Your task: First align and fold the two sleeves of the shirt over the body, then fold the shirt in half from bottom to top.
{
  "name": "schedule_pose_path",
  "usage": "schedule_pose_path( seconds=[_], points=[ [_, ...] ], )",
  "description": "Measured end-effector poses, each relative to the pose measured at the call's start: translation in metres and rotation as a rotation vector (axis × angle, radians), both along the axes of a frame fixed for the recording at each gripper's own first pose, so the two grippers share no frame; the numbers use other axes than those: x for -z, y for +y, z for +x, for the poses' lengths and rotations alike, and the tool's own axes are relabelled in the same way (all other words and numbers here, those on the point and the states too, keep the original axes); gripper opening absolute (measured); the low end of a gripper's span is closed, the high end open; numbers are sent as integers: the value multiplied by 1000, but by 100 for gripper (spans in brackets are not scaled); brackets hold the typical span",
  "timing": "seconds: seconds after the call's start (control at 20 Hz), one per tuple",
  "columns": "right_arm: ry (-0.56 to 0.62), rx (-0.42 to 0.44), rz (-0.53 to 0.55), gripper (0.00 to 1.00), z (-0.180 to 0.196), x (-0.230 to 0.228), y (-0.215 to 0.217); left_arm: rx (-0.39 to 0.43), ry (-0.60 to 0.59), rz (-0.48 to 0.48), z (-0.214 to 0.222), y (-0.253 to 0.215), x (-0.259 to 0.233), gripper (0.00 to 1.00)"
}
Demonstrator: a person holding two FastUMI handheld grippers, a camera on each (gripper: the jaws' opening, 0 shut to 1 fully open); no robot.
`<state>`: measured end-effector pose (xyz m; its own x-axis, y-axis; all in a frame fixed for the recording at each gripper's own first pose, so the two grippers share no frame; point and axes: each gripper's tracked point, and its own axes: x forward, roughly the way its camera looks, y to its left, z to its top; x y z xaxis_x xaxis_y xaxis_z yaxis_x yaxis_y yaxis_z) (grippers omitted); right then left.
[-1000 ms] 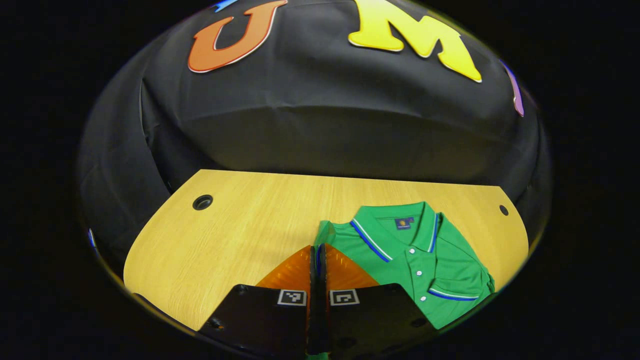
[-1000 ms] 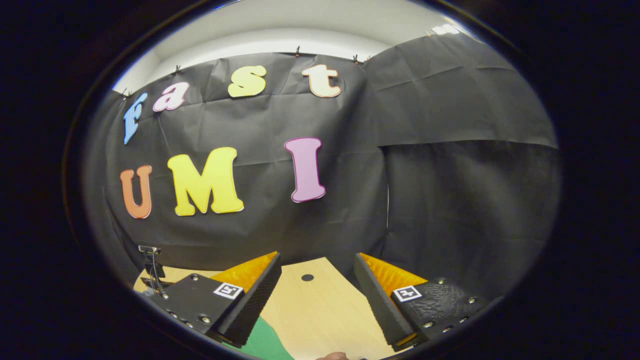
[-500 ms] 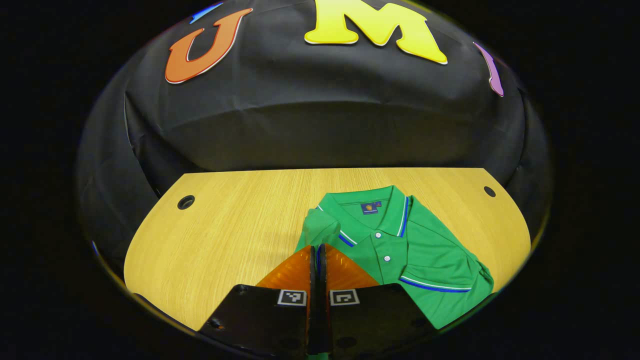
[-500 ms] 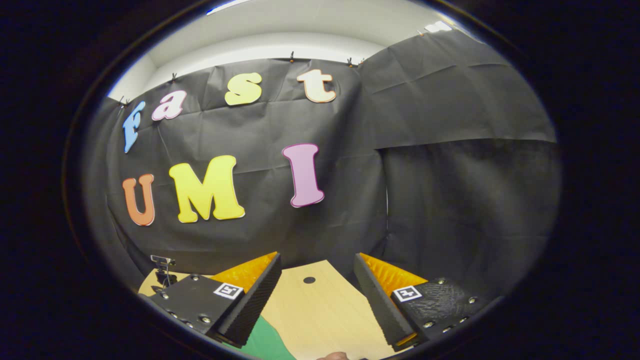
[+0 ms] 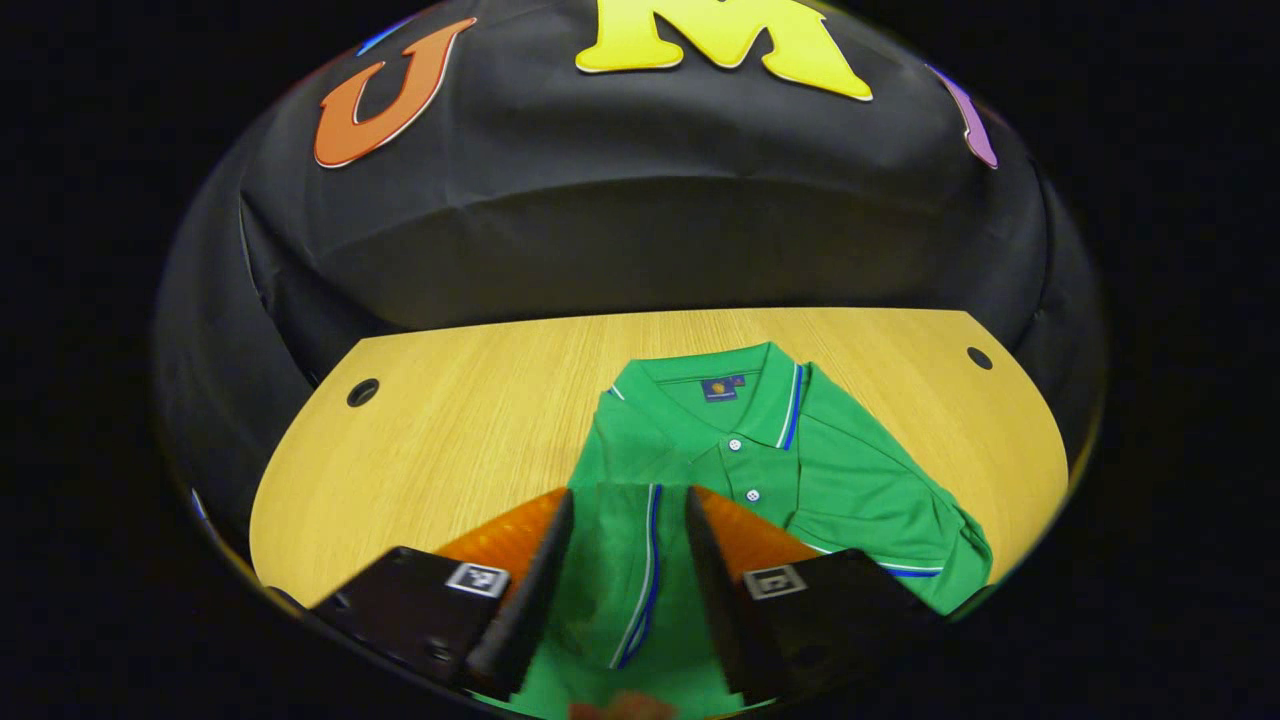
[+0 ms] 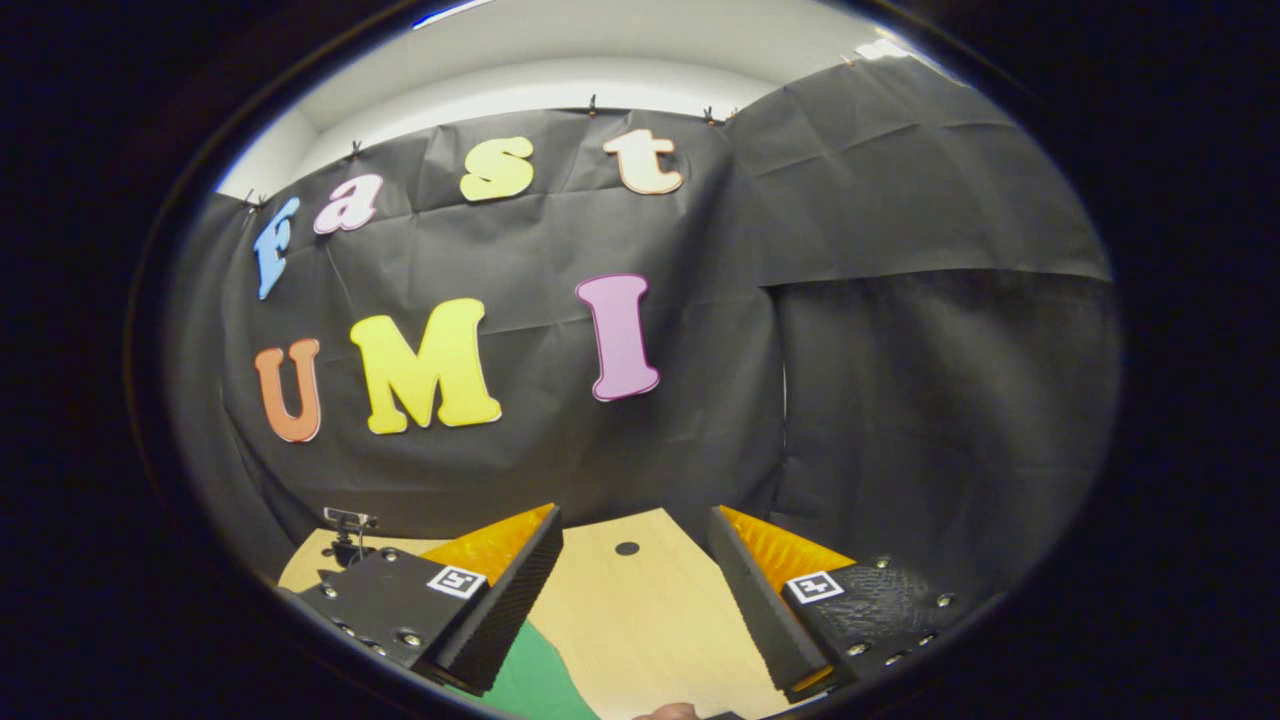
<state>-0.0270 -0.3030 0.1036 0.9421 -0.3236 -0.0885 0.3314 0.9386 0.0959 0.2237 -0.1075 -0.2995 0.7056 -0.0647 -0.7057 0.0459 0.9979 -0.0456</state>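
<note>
A green polo shirt [image 5: 800,460] with blue and white trim lies on the wooden table [image 5: 470,420], collar toward the far wall. One sleeve is folded over its body at the right. The other sleeve [image 5: 625,570] lies across the body, between the fingers of my left gripper [image 5: 628,505], which stands open just above it. In the right gripper view, my right gripper [image 6: 635,540] is open and raised over the table's far right corner, and a green edge of the shirt [image 6: 535,685] shows under its left finger.
The table has a round cable hole at its far left [image 5: 362,392] and one at its far right [image 5: 979,358]. Black cloth walls close the booth behind and to the right. A small camera on a stand [image 6: 347,530] stands at the table's far edge.
My left gripper has carried the sleeve over the shirt body, then opened and let it go. The right gripper has barely moved.
</note>
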Motion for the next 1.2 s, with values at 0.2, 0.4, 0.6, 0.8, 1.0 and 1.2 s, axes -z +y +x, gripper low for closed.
schedule_pose_path(
  seconds=[0.2, 0.4, 0.6, 0.8, 1.0, 1.2],
  points=[
    [10, -31, -7, 96, 5, 7, 9, 11, -13, -10, -11, -2, -11, 100],
    [36, -98, -16, 93, 12, 28, 25, 3, -65, -3, -31, 11, -40, 100],
    [60, -188, -38, 93, 23, 55, 47, -9, -136, -10, -65, 36, -86, 100],
    [62, -244, -49, 93, 18, 77, 70, -55, -240, -37, -110, 63, -145, 100],
    [60, -268, -43, 93, 2, 97, 90, -97, -316, -49, -172, 85, -185, 100],
    [119, -313, -50, 93, -21, 133, 114, -95, -306, -32, -240, 96, -193, 100]
  ],
)
